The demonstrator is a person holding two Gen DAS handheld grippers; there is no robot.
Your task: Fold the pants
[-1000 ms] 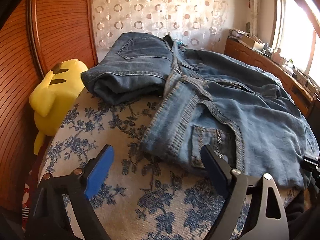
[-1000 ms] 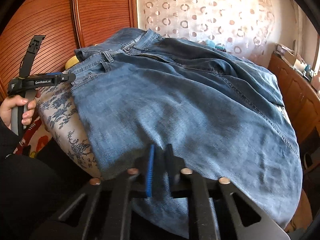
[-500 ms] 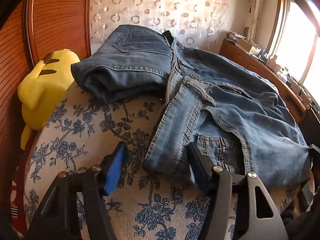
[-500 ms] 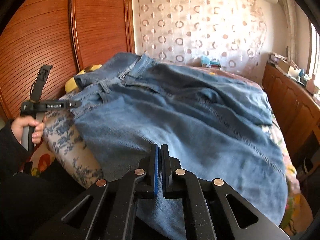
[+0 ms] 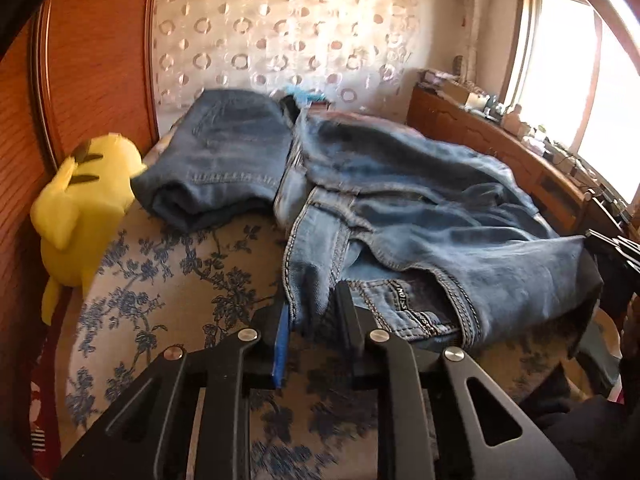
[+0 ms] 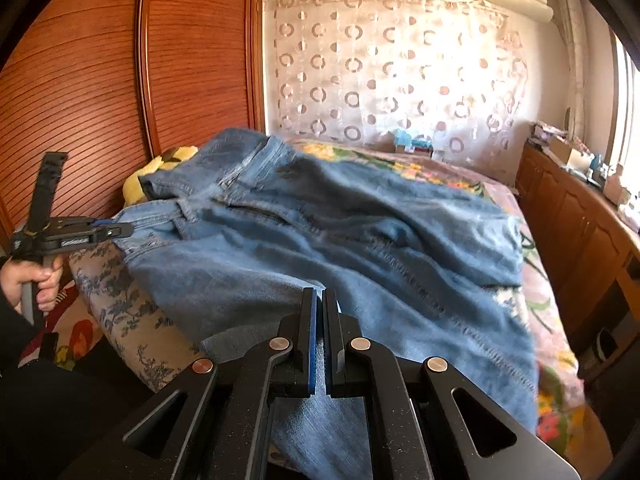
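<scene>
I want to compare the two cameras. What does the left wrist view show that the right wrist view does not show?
Only the left wrist view: the whole yellow plush toy, the folded dark jeans from the front, and the left gripper closing around the light jeans' waistband.

Only the right wrist view: the hand that holds the left gripper, and the right gripper shut on the denim.

Both: the light jeans, the flowered bed cover, the patterned curtain.

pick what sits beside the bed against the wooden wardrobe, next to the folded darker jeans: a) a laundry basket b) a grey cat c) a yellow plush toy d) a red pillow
c: a yellow plush toy leans at the bed's edge against the wooden wardrobe, just left of the folded darker jeans.
</scene>
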